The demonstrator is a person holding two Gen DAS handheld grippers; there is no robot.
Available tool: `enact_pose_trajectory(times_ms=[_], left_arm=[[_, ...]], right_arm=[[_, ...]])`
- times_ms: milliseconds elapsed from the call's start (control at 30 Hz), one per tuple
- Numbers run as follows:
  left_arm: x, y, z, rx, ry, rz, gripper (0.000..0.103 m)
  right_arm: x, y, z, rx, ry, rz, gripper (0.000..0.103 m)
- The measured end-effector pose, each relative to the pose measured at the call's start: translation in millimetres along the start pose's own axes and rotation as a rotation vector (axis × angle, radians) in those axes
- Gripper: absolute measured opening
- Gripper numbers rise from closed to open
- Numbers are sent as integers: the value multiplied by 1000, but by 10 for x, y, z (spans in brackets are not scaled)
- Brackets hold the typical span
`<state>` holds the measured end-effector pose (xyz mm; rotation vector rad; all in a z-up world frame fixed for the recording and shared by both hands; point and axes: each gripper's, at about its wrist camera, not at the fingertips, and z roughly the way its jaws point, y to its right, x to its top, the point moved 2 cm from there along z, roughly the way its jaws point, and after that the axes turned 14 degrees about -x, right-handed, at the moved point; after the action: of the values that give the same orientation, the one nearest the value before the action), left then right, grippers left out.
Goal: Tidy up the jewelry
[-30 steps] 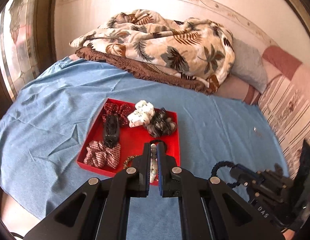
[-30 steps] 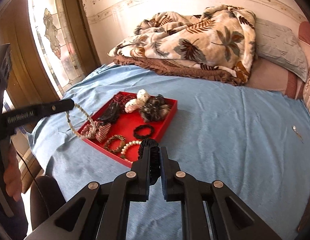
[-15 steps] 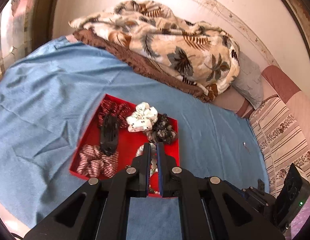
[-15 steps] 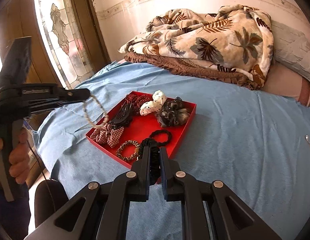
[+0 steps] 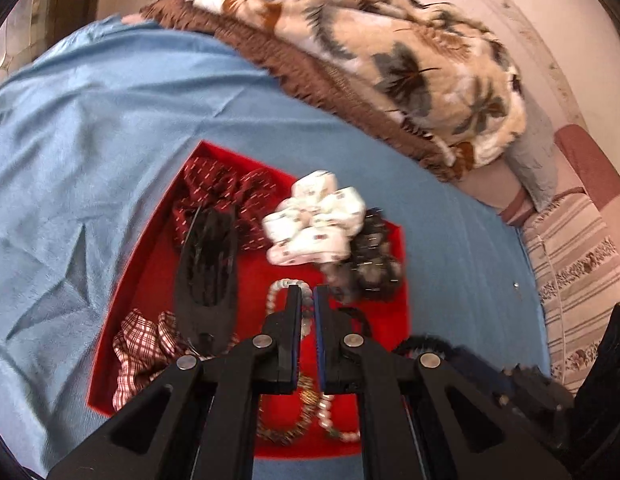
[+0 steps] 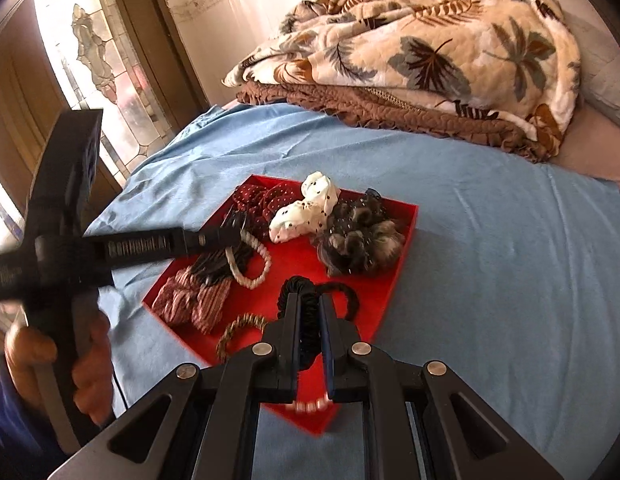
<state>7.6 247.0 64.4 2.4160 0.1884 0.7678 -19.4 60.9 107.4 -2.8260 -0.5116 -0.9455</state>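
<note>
Both hands had come down over the red tray (image 6: 406,216) within the last second, and each was carrying something. The left gripper (image 5: 304,294) was clenched on a pearl bracelet (image 6: 250,264). A second earlier that loop had dangled off the tray's left edge; now it hung over the tray floor at centre left of the right wrist view, just in front of the black hair clip (image 5: 208,264). The right gripper (image 6: 309,300) was clamped on a black coiled hair tie (image 6: 306,320), which had travelled from the near rim to a spot above the tray's lower middle, beside the thin black band (image 6: 342,292) lying there. A beaded brown bracelet (image 6: 240,328) lay at the tray's lower left. I judged both pieces were about to be set down inside, so the sorting looked well advanced, though neither had been let go.
</note>
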Motion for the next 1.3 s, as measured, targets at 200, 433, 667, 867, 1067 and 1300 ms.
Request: enact_pose_trajectory(times_ms=[200, 433, 667, 867, 1067, 1300], left_arm=[[-89, -220, 140, 20, -23, -28, 6], [-187, -165, 41, 47, -1, 29, 6], [-217, -13, -55, 46, 21, 60, 10], [-249, 134, -322, 67, 82, 86, 34], [-317, 182, -650, 147, 146, 96, 44], [-492, 315, -1099, 298, 259, 143, 59]], right_arm=[[226, -141, 426, 24, -47, 2, 10], [308, -264, 865, 42, -111, -4, 10], [268, -213, 1032, 51, -148, 31, 12], [311, -194, 952, 54, -130, 34, 25], [307, -155, 689, 58, -100, 40, 27], [78, 48, 286, 41, -82, 62, 31]])
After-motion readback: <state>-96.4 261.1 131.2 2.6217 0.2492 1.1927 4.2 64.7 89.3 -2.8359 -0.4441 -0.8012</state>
